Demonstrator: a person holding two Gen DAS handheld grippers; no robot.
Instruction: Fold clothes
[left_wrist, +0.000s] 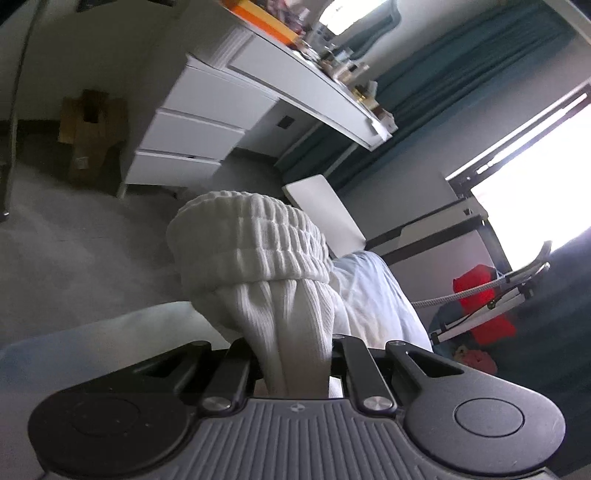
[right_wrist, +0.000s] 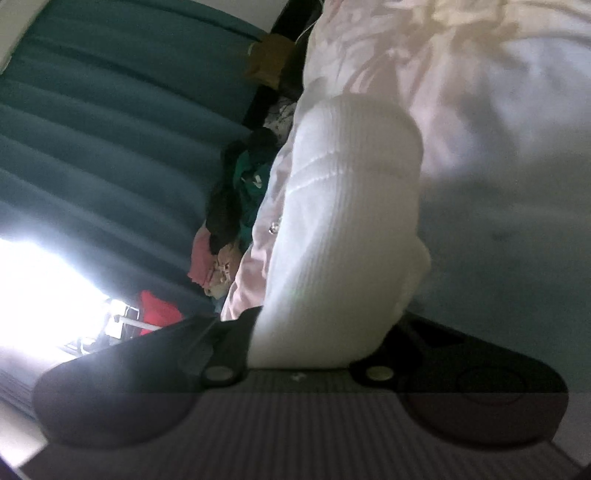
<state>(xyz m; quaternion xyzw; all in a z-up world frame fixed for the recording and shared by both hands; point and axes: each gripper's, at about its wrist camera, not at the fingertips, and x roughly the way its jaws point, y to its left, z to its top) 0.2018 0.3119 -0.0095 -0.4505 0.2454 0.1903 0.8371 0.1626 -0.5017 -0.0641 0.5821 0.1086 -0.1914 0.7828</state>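
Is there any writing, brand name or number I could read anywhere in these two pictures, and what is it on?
None can be read.
The small round emblem on the left claw's grey body: too small to read.
The boxes and bottles on the white desk: labels blurred.
The cardboard box on the floor: its sticker is too blurred.
Right wrist view: no text; the white garment in the right claw is plain.
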